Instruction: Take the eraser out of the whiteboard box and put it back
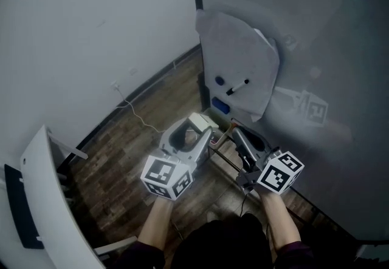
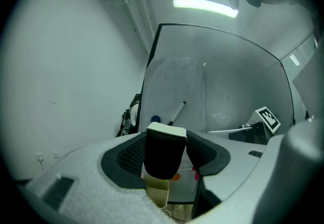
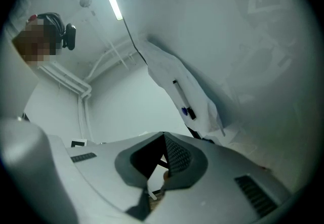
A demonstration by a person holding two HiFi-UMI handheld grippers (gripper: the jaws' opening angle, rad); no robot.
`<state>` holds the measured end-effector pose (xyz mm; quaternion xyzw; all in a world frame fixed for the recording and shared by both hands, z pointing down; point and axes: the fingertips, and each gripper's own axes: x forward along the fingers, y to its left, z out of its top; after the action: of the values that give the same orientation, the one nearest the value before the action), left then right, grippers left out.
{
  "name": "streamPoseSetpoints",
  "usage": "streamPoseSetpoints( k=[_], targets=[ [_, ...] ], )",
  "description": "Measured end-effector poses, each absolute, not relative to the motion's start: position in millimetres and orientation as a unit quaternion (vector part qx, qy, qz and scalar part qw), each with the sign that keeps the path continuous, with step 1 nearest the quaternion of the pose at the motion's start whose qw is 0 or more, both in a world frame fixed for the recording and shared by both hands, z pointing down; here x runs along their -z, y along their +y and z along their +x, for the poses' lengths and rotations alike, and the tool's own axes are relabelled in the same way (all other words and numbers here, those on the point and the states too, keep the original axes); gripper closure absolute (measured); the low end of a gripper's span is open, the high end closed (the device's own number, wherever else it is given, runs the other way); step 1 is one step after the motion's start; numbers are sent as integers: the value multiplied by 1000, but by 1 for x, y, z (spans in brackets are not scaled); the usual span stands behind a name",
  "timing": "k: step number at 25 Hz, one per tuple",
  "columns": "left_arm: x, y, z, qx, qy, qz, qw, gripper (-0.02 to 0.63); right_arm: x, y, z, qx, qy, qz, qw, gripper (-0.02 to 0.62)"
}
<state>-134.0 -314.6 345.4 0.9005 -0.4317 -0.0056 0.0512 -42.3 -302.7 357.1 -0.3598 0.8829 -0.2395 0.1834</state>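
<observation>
The eraser [image 1: 200,121] is a cream block with a black felt face [image 2: 163,153]. My left gripper [image 1: 196,133] is shut on it and holds it in the air just in front of the whiteboard's [image 1: 316,37] lower edge. Below and behind the eraser, the left gripper view shows a white box [image 2: 183,187] with small orange and pink items. My right gripper [image 1: 236,135] hovers close beside the left one; its jaws [image 3: 162,141] meet at the tips with nothing between them.
A paper sheet [image 1: 240,61] hangs on the whiteboard with a black marker [image 1: 238,87] and a blue magnet [image 1: 219,81]. A small blue object [image 1: 220,105] sits at the board's base. A cable [image 1: 137,116] trails over the wooden floor, and a white curved panel [image 1: 55,201] stands at the left.
</observation>
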Motion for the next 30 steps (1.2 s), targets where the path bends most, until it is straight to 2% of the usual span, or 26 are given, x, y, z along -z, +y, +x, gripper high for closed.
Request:
streamPoseSetpoints(
  k=[8,30],
  targets=[
    [-386,-331,-135,-11,-440,897,50,368,-399,-320,-50,228,887,-378,137,592],
    [-453,-356,-140,-48,-461,883,78,368,-454,-339,-59,228,892,-378,102,592]
  ],
)
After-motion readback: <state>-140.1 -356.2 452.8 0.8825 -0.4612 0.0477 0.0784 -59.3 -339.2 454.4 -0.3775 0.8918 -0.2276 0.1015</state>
